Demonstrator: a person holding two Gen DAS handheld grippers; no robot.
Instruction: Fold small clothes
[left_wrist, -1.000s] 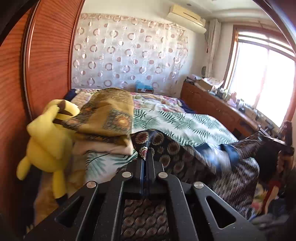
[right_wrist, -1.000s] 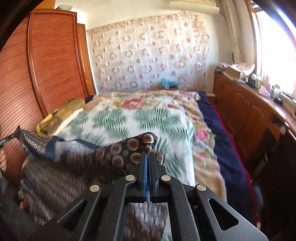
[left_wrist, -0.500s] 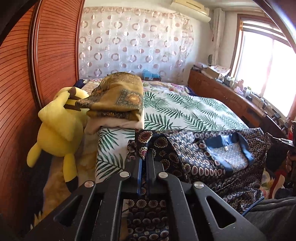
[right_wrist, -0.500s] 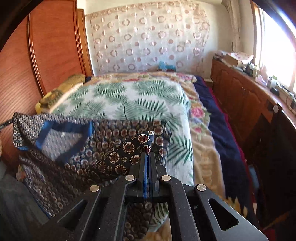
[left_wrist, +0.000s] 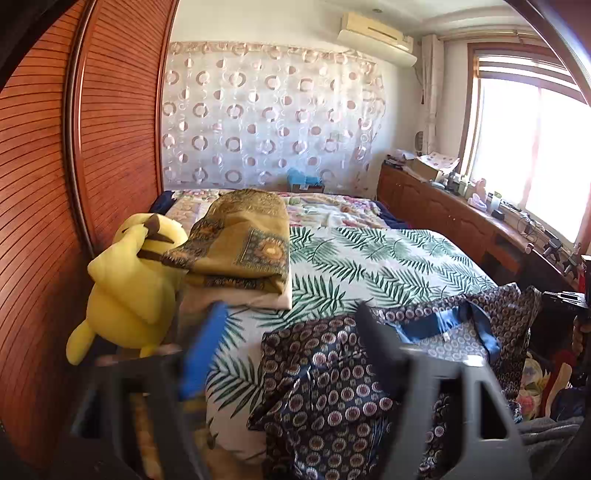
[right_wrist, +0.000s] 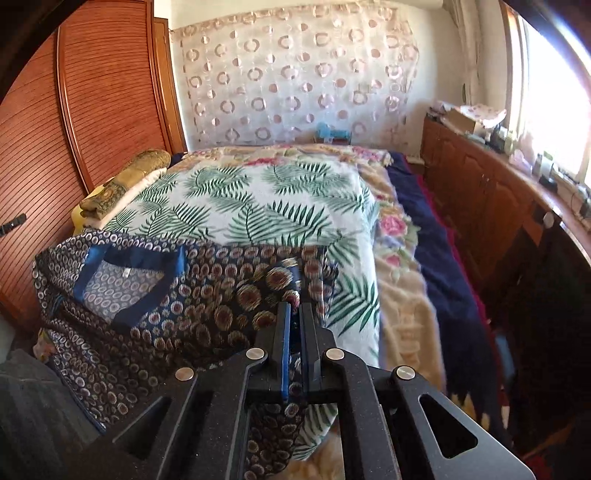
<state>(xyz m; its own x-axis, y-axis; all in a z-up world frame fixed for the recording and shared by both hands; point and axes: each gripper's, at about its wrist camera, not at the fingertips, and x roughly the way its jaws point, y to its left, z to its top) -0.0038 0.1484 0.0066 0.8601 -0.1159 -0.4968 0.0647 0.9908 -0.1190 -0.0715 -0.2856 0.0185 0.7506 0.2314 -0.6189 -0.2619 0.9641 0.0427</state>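
A dark navy garment with a circle print and a blue neckline (left_wrist: 373, 362) (right_wrist: 155, 295) lies at the near edge of the bed, partly hanging over it. My left gripper (left_wrist: 291, 332) is open, its fingers blurred and spread wide, empty, with the garment's left corner lying between and beyond them. My right gripper (right_wrist: 294, 314) is shut on the garment's right corner, a fold of cloth pinched between the fingers. The right gripper's tip shows at the far right of the left wrist view (left_wrist: 565, 297).
The bed has a leaf-print cover (right_wrist: 266, 199) (left_wrist: 369, 266). A folded stack of ochre cloth (left_wrist: 240, 247) and a yellow plush toy (left_wrist: 129, 280) sit at its left edge by the wooden wardrobe (left_wrist: 55, 184). A wooden sideboard (right_wrist: 498, 192) runs along the right under the window.
My left gripper has opened and let go of the garment's corner, which now rests on the bed. The garment has come down onto the bed edge. The right gripper still holds its corner.
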